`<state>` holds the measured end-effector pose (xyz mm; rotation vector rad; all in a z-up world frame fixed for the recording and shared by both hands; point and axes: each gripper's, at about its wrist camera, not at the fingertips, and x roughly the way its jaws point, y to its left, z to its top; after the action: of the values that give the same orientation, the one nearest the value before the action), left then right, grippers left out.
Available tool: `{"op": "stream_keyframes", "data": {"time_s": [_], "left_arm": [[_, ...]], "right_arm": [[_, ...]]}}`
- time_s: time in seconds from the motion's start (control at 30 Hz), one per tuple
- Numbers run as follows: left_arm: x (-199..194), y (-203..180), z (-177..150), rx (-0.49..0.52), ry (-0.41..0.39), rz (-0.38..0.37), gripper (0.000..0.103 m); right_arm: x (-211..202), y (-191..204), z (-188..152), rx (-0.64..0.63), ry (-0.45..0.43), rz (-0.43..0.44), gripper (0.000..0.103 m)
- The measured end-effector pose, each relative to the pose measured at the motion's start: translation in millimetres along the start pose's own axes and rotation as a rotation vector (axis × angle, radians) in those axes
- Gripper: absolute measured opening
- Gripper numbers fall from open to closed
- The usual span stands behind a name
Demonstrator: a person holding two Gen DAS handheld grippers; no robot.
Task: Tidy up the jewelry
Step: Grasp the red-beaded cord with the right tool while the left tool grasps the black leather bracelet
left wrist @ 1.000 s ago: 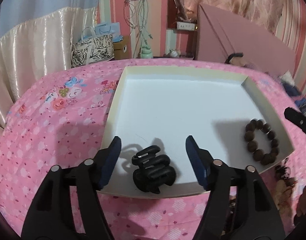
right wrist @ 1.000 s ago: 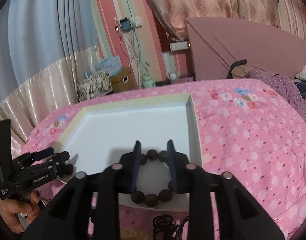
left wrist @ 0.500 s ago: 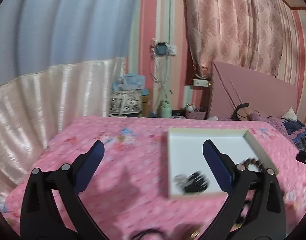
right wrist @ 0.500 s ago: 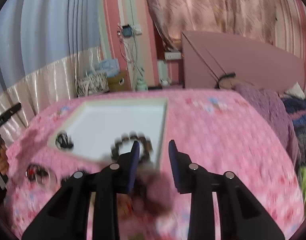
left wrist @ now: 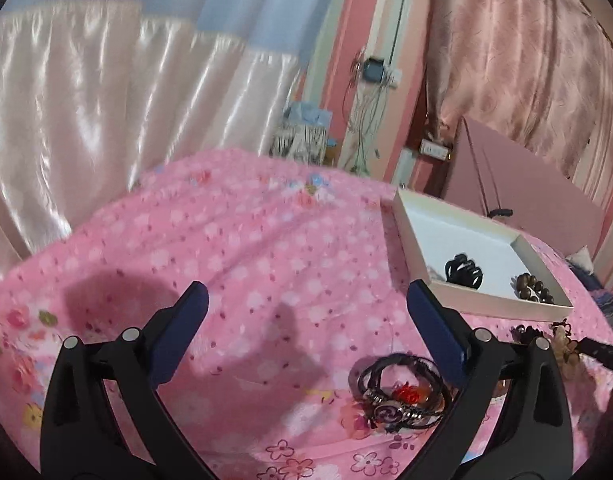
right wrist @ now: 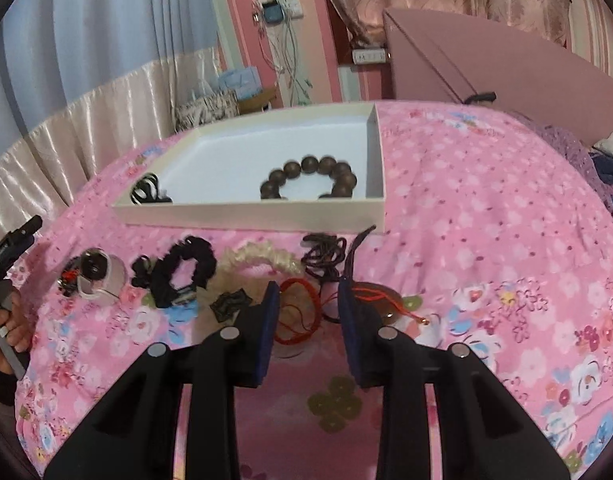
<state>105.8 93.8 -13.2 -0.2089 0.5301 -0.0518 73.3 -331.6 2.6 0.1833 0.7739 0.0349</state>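
The jaws of the left gripper (left wrist: 304, 308) stand spread wide with nothing between them but bare pink bedspread (left wrist: 242, 248). A second ago they framed the black hair claw (left wrist: 464, 271) inside the white tray (left wrist: 502, 309); now the claw lies released in the tray's near corner and the gripper has pulled back and swung off to the left — the tray sits small at the right of its view. The gripper tilts gently downward over the bed. Just below its right jaw lies a tangle of dark cord bracelets (left wrist: 402, 390) with a red charm.

From the right wrist view, a hand (right wrist: 4, 322) at the far left edge grips the left tool's handle. Along the bedspread in front of the tray lie a clear bangle (right wrist: 100, 280), a black scrunchie (right wrist: 184, 272), a cream scrunchie (right wrist: 262, 258) and a dark cord bundle (right wrist: 326, 254).

The right gripper (right wrist: 308, 292) has its jaws partly apart, gripping nothing, and points steeply down at a red string bracelet (right wrist: 296, 312) that lies on the bed between them, though I cannot tell whether they touch it. A second ago these jaws stood over the wooden bead bracelet (right wrist: 310, 178); that now rests in the tray's right half, and the gripper has drawn back to the bed in front of the tray.
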Motion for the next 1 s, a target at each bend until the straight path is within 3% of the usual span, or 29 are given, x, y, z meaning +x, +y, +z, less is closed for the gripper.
{"op": "stream_keyframes", "data": {"time_s": [0.07, 0.17, 0.3, 0.5, 0.7, 0.83, 0.87, 1.0], "left_arm": [[2.7, 0.6, -1.2, 0.002, 0.019, -0.014, 0.098], [5.2, -3.4, -4.3, 0.033, 0.037, -0.026, 0.098], [8.5, -10.3, -9.0, 0.071, 0.067, -0.046, 0.098], [20.0, -10.0, -10.9, 0.054, 0.132, -0.087, 0.098], [37.8, -31.0, -18.4, 0.155, 0.235, -0.061, 0.074], [55.3, -39.6, -24.5, 0.201, 0.332, -0.051, 0.045], [55.7, -40.6, -25.2, 0.208, 0.335, -0.052, 0.042], [55.0, -51.0, -28.5, 0.256, 0.339, -0.120, 0.009]], "right_arm": [[4.0, -3.6, -0.8, 0.024, 0.018, -0.017, 0.026], [5.2, -5.2, -2.0, 0.031, 0.023, -0.006, 0.008], [-2.4, -8.2, -3.4, 0.048, -0.012, -0.010, 0.004], [-33.9, -23.5, -9.4, 0.147, -0.174, -0.086, 0.004], [-34.3, -21.2, -6.5, 0.135, -0.176, -0.088, 0.004], [-35.4, -20.9, -7.7, 0.124, -0.177, -0.094, 0.004], [-36.0, -20.8, -7.5, 0.123, -0.180, -0.094, 0.004], [-35.6, -23.7, -7.8, 0.129, -0.176, -0.082, 0.004]]}}
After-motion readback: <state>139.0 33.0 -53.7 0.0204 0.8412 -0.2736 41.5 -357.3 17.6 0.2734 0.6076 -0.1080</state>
